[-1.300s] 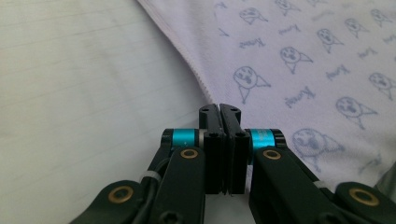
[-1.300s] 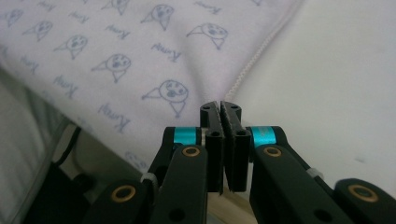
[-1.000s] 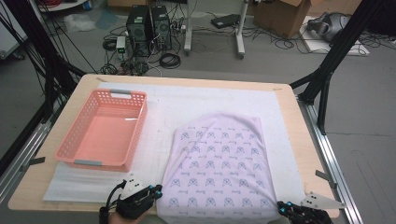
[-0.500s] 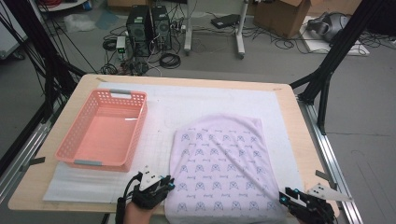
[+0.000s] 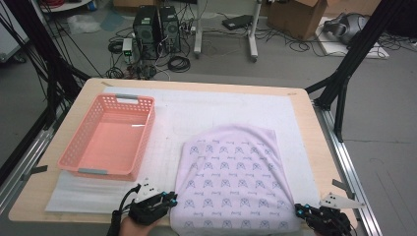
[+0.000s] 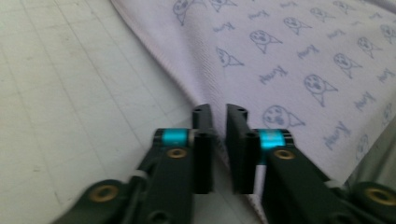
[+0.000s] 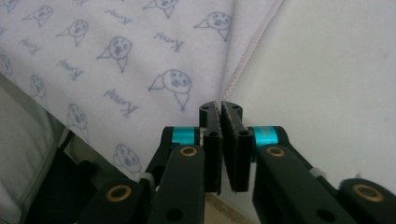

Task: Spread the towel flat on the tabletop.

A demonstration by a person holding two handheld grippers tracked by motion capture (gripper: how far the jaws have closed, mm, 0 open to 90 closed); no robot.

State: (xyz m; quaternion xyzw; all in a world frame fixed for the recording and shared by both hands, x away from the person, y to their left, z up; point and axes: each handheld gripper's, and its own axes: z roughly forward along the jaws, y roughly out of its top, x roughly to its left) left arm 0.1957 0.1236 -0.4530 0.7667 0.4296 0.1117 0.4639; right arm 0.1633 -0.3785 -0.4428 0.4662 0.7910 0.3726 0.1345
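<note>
Jaws of both grippers [image 5: 169, 199] [image 5: 298, 210] stand slightly parted at cloth [image 5: 231, 182] edges, grasping nothing.

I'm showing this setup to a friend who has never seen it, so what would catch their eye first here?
Probably the pale lilac cloth printed with small blue animal faces, spread on the white mat at the near right of the table. Next, the empty salmon-pink basket standing to its left. Then the left gripper and right gripper, each at one near corner of the cloth, with nothing visibly clamped between their narrowly parted jaws.
</note>
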